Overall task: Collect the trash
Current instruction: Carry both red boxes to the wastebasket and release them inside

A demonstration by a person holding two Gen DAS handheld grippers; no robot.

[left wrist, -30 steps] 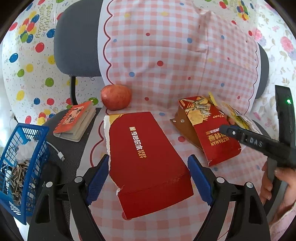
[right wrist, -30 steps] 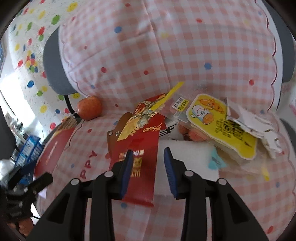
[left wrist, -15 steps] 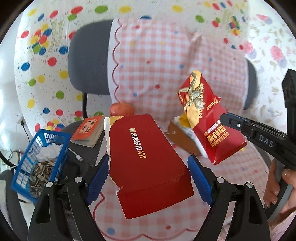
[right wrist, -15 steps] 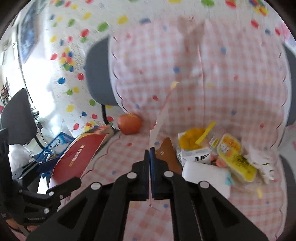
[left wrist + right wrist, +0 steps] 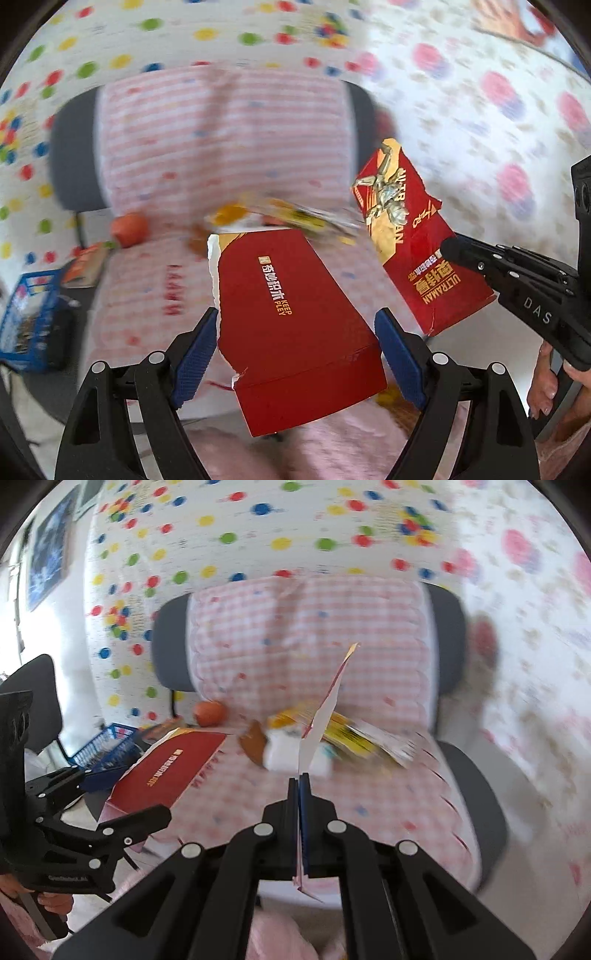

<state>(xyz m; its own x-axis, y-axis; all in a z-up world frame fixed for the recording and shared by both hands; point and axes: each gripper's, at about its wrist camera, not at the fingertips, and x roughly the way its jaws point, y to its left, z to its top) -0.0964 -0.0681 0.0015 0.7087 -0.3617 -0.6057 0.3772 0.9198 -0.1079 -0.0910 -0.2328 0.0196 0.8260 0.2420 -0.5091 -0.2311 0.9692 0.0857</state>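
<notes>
My left gripper (image 5: pixel 295 354) is shut on a torn flat red box (image 5: pixel 291 317) and holds it in the air in front of the chair; it also shows in the right wrist view (image 5: pixel 166 771). My right gripper (image 5: pixel 300 786) is shut on a red Ultraman snack wrapper (image 5: pixel 413 243), seen edge-on in the right wrist view (image 5: pixel 325 709), lifted clear of the seat. More trash lies on the pink checked seat (image 5: pixel 369 794): yellow wrappers (image 5: pixel 354 731) and a white packet (image 5: pixel 280 753).
An apple (image 5: pixel 210 712) sits at the seat's back left. A blue basket (image 5: pixel 107 742) with seed shells and a small red booklet (image 5: pixel 85 266) lie to the left. The chair's grey back and arms frame the seat. Dotted and floral sheets hang behind.
Both grippers have pulled back and up from the seat, carrying the red box and the wrapper. One second ago my right gripper was open over the wrapper; it has closed on it and lifted it.
</notes>
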